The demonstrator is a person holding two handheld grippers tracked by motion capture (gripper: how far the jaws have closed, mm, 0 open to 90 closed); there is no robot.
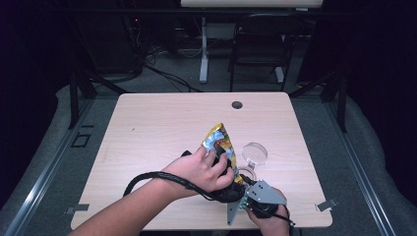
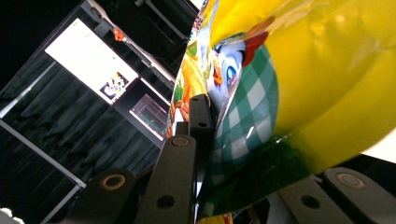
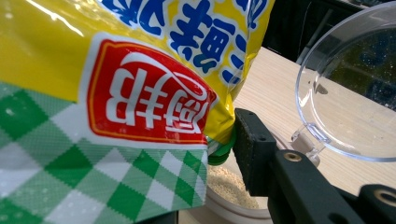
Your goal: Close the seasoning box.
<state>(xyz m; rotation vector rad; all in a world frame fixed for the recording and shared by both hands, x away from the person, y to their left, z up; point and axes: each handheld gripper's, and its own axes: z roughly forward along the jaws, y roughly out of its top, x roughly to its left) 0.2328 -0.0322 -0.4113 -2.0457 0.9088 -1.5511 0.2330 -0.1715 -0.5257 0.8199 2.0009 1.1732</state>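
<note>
While bag [image 1: 220, 142] hides it above, granules [image 3: 231, 186] show below.

A yellow, green-checked seasoning bag [image 1: 219, 141] tilts over an open clear-lidded jar [image 1: 253, 156] of pale granules.

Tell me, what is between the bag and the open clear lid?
In the right gripper view, one black jaw stands between the bag and the lid.
</note>
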